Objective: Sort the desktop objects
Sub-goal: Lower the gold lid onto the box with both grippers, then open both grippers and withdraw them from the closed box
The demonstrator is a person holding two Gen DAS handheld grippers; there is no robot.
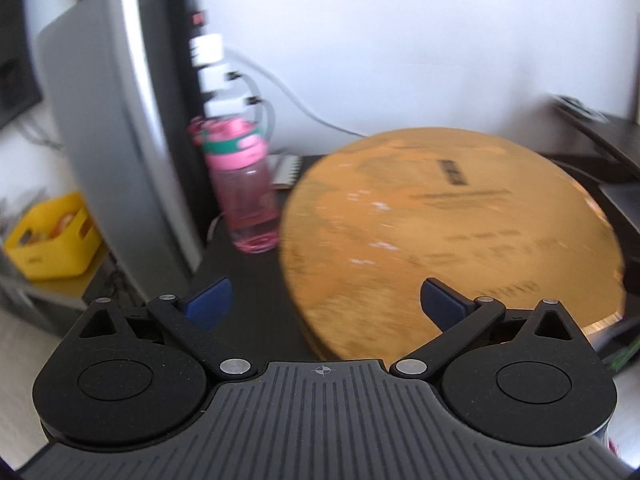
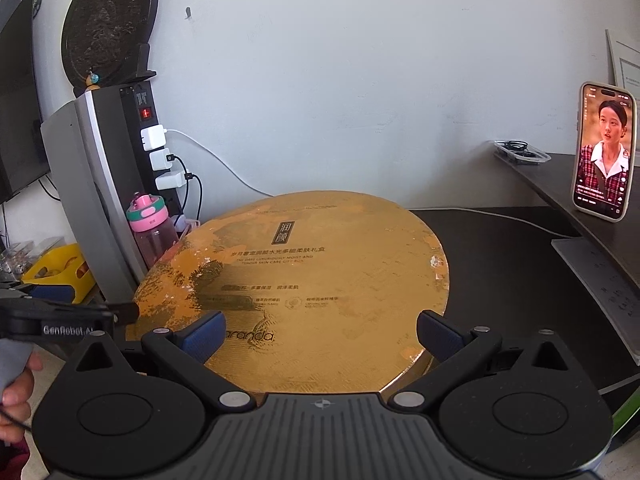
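Left gripper [image 1: 324, 304]: I held its blue-padded fingers spread wide with nothing between them, above the near left part of the dark desk [image 1: 248, 280]; the left wrist view was smeared by motion.

Right gripper [image 2: 320, 334]: its fingers were likewise spread and empty, hovering over the near rim of the round gold box [image 2: 296, 280].

Left gripper as seen from the right wrist [image 2: 80, 316]: it showed at the left edge of that view, just beside the box's left rim; whether it touched the rim I could not tell. A hand [image 2: 14, 392] gripped its handle below.

Round gold box: it lay flat on the middle of the desk, its lid bearing dark printed lettering and worn pale patches.

Pink water bottle [image 1: 248, 192]: it stood upright at the back left of the desk, just beside the box's far left rim and against the grey tower case [image 1: 116, 140].

Power strip [image 2: 154, 140]: it was mounted upright behind the tower, with three white plugs in it.

Yellow bin [image 1: 52, 236]: it sat beyond the desk's left edge, on a lower surface, with small items inside.

Phone [image 2: 604, 152]: it stood upright with its screen lit on the raised shelf at the desk's right edge.

Spiral notebook [image 1: 286, 170]: it lay at the back of the desk, behind the bottle.
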